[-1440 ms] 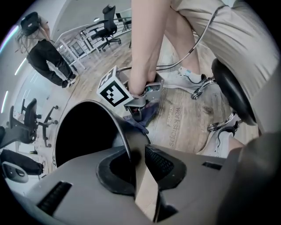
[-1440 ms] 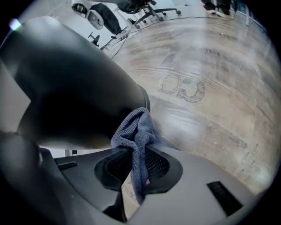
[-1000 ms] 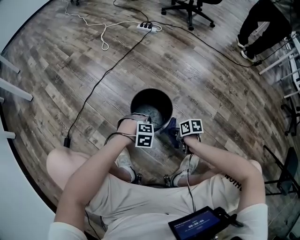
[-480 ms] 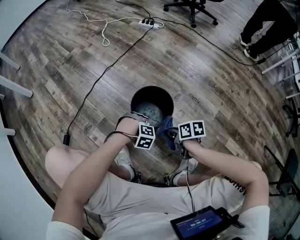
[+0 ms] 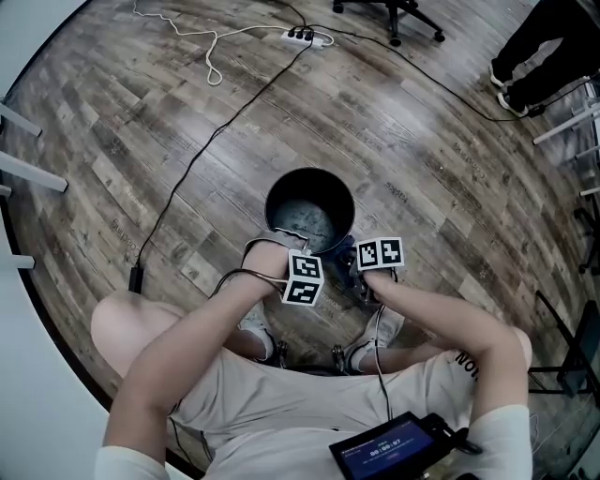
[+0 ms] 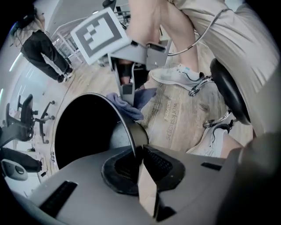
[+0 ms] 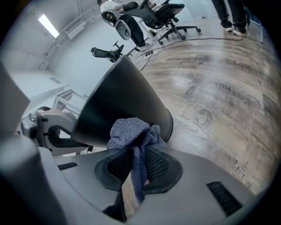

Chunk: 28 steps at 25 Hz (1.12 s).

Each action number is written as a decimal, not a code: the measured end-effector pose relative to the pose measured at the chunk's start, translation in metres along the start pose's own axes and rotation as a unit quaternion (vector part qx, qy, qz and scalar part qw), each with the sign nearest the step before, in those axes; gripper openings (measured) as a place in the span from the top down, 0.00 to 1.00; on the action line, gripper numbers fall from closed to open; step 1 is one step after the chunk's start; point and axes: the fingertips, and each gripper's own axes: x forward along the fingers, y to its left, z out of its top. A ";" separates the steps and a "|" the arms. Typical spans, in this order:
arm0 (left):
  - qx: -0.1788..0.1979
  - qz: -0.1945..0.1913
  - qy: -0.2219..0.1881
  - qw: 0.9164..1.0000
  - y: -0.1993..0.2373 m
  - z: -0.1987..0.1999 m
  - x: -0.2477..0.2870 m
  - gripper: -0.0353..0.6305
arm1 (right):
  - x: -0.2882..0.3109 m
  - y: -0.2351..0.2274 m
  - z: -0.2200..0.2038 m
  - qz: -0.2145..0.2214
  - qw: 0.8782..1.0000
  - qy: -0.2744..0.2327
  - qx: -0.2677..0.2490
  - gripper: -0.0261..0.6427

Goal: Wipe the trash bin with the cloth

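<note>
The black trash bin (image 5: 309, 211) stands upright on the floor between the person's feet. My left gripper (image 5: 302, 272) points straight down at the bin's near rim. Its jaws have just been closing, and in the left gripper view the left gripper (image 6: 137, 151) is shut on the thin rim (image 6: 131, 138). My right gripper (image 7: 135, 162) is shut on a blue-grey cloth (image 7: 131, 132). The bunched cloth lies against the bin's outer wall (image 7: 123, 92), low on the near right side. From the head view, the cloth (image 5: 345, 267) peeks out beside the right gripper's marker cube (image 5: 380, 253).
A black cable and a power strip (image 5: 309, 37) cross the wooden floor behind the bin. A person's legs (image 5: 544, 56) and an office chair base (image 5: 394, 9) are at the back right. The person's shoes (image 5: 255, 328) sit close behind the grippers.
The right gripper with the cloth rose toward the bin's rim, then came back down along the near right side. The left gripper stayed at the near rim.
</note>
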 end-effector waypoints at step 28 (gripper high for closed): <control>-0.025 -0.025 -0.023 0.999 0.004 -0.021 -0.006 0.68 | -0.027 -0.035 0.017 -0.023 0.999 -0.017 0.030 0.87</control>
